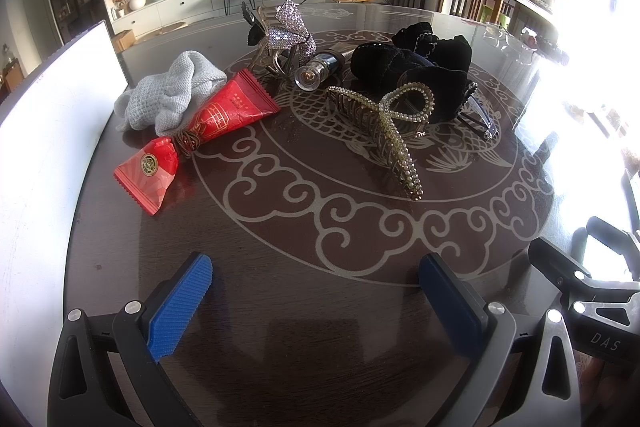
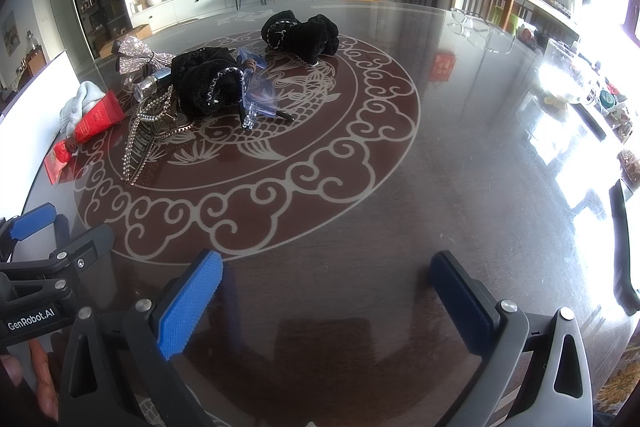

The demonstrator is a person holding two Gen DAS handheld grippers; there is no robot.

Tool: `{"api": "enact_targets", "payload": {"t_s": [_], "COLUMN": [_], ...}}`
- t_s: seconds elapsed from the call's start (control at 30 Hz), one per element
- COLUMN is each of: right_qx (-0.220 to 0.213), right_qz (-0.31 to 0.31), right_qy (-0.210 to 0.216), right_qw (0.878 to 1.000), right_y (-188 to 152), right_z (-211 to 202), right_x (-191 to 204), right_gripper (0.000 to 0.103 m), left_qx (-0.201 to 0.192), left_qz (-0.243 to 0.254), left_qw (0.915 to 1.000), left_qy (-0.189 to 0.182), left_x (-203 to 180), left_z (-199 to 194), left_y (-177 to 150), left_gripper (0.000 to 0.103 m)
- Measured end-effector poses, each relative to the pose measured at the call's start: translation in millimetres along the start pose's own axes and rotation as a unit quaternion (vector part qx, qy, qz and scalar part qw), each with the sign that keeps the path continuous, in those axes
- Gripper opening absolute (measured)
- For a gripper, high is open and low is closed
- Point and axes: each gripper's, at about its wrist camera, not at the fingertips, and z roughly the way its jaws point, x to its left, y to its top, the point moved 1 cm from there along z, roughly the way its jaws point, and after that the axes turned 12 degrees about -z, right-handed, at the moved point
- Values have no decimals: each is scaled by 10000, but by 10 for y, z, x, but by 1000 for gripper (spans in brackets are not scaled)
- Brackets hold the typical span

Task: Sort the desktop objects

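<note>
Pearl claw clip (image 1: 394, 135): twelve o'clock of left gripper (image 1: 316, 297), long axis toward it; right gripper (image 2: 326, 301) farther; both agape, empty

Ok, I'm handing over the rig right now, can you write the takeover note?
Left gripper: open, empty, low over the dark patterned glass table.
Right gripper: open, empty, beside it.
Items are clustered at table centre: red cosmetic tube on the grey knitted cloth, red sachet, pearl-studded gold claw clip, rhinestone bow clip, small glass bottle, black velvet scrunchies, clear blue clip.
Done: nothing visibly sorted.
Left: everything.
</note>
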Motion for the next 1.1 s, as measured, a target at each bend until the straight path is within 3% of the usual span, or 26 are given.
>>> {"api": "enact_targets", "payload": {"t_s": [0.27, 0.43, 0.67, 0.87, 1.03, 1.1], "right_qx": [1, 0, 0, 0, 0, 0], "right_qz": [0, 0, 0, 0, 0, 0], "right_qy": [0, 0, 0, -2, -2, -2], "right_qw": [10000, 10000, 10000, 10000, 10000, 10000], "right_y": [-1, 0, 2, 0, 0, 0], "right_z": [-2, 0, 6, 2, 1, 3], "right_x": [-1, -1, -1, -2, -2, -1], "right_gripper": [103, 103, 103, 103, 103, 103], "left_qx": [83, -57, -457, 12, 322, 287], "left_qz": [33, -517, -508, -410, -644, -629], "left_qw": [9999, 9984, 9958, 9945, 9961, 9963], "left_qy": [-59, -243, 613, 965, 508, 503], "left_x": [63, 410, 544, 548, 626, 614], "left_z": [-61, -238, -58, 469, 606, 631], "left_y": [-60, 10, 631, 945, 953, 955], "left_gripper": [103, 103, 103, 103, 103, 103]}}
